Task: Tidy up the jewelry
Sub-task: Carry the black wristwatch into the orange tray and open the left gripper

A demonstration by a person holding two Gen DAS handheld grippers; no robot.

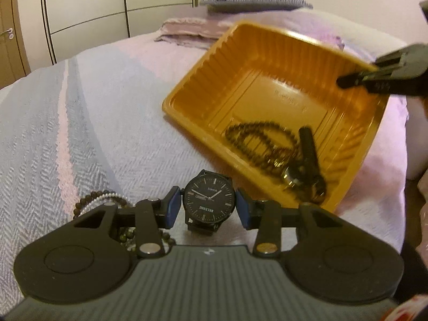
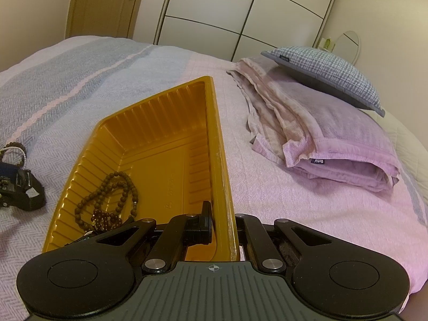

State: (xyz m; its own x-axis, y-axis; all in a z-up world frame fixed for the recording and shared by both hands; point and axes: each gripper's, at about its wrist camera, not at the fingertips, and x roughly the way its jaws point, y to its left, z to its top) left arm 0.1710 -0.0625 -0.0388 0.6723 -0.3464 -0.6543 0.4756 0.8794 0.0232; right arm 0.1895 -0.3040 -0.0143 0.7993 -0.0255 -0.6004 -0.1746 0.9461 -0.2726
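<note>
My left gripper (image 1: 209,205) is shut on a black-faced wristwatch (image 1: 208,200), held just above the bedspread near the front corner of an orange plastic tray (image 1: 240,61). The tray holds a brown bead necklace (image 1: 254,144) and another dark watch (image 1: 307,157). Bead and pearl bracelets (image 1: 99,198) lie on the bed under my left finger. My right gripper (image 2: 222,224) is shut on the tray's right rim (image 2: 222,160) and tilts it; the necklace (image 2: 107,198) lies in the tray's low end. The right gripper also shows in the left wrist view (image 1: 374,76).
A folded purple blanket (image 2: 334,139) with a checked grey pillow (image 2: 326,75) on it lies at the bed's far right. White wardrobe doors (image 2: 240,8) and a wooden door (image 2: 107,2) stand behind the bed. The striped bedspread (image 1: 80,107) stretches to the left.
</note>
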